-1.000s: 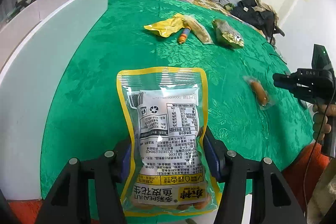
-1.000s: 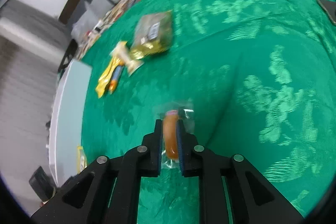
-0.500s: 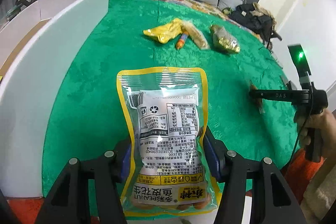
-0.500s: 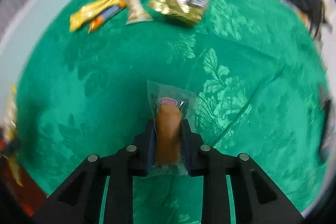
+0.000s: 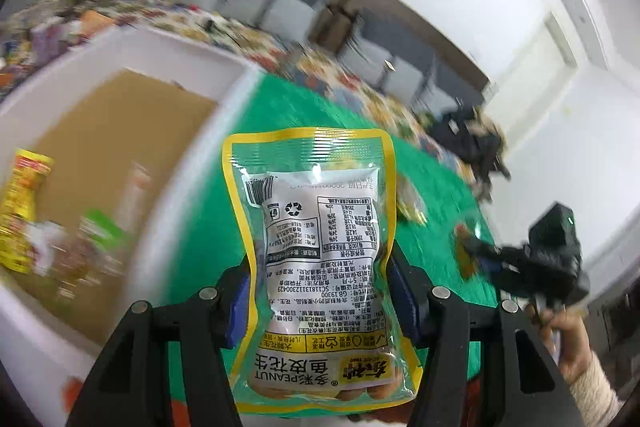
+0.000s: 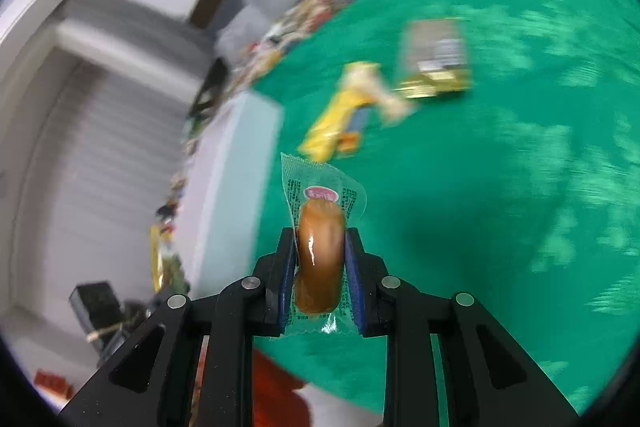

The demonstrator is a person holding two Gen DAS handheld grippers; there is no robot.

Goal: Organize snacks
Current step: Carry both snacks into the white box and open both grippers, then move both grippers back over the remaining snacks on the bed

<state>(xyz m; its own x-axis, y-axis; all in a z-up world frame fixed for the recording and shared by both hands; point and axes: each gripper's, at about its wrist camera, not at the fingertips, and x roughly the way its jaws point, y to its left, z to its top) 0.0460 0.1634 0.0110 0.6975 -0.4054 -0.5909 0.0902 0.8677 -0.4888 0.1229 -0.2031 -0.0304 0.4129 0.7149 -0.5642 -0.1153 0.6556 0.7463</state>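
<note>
My left gripper is shut on a yellow-edged clear peanut bag and holds it in the air, near the edge of a white box with a cardboard floor and several snacks inside. My right gripper is shut on a wrapped sausage, lifted above the green tablecloth. The right gripper also shows in the left wrist view, at the right. The same white box lies to the left in the right wrist view.
A yellow packet, a pale bar and a gold-green pack lie on the cloth. Cushions line the wall behind. The left gripper's black body shows low left.
Both grippers rose off the table with their snacks. The left swung left toward the white box, whose inside now shows. The right lifted the sausage and turned toward the box.
</note>
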